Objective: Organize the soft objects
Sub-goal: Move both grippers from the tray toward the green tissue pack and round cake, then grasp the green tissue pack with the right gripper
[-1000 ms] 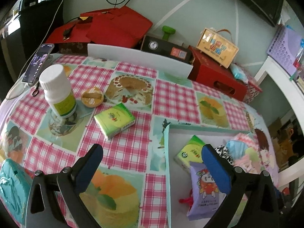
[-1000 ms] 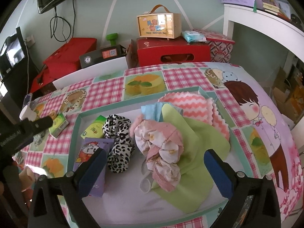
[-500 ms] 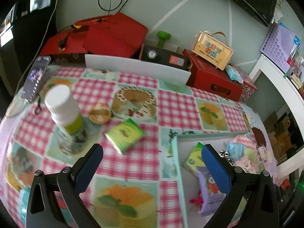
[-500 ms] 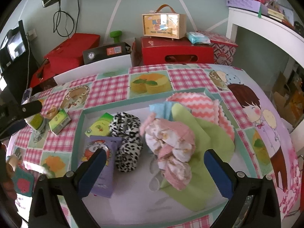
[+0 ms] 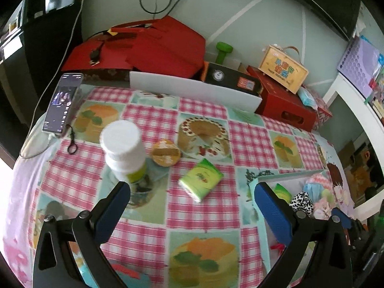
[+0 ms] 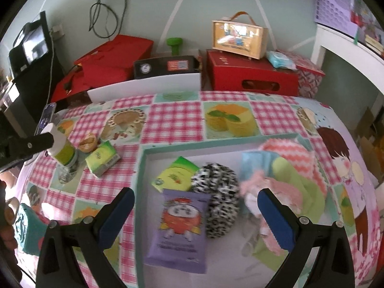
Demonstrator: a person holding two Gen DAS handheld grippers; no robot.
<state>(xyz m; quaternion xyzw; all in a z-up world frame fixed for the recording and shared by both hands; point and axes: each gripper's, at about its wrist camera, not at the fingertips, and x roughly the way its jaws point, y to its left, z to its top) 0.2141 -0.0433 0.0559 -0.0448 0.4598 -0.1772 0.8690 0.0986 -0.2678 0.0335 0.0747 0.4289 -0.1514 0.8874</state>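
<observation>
The counter (image 5: 153,120) carried a pink-check cloth printed with cakes. Both tongs stood wide and held nothing: the left tongs (image 5: 192,201) hung over the cloth, the right tongs (image 6: 195,204) over the tray (image 6: 141,168). A green tissue pack (image 5: 201,179) lay loose on the cloth, at 12 o'clock from the left tongs, beside a white-capped bottle (image 5: 124,151). Inside the tray lay a purple packet (image 6: 180,225), a leopard-print roll (image 6: 220,206) and pink cloths (image 6: 283,153). Red boxes (image 6: 252,74) lined the pale green wall (image 6: 148,4).
</observation>
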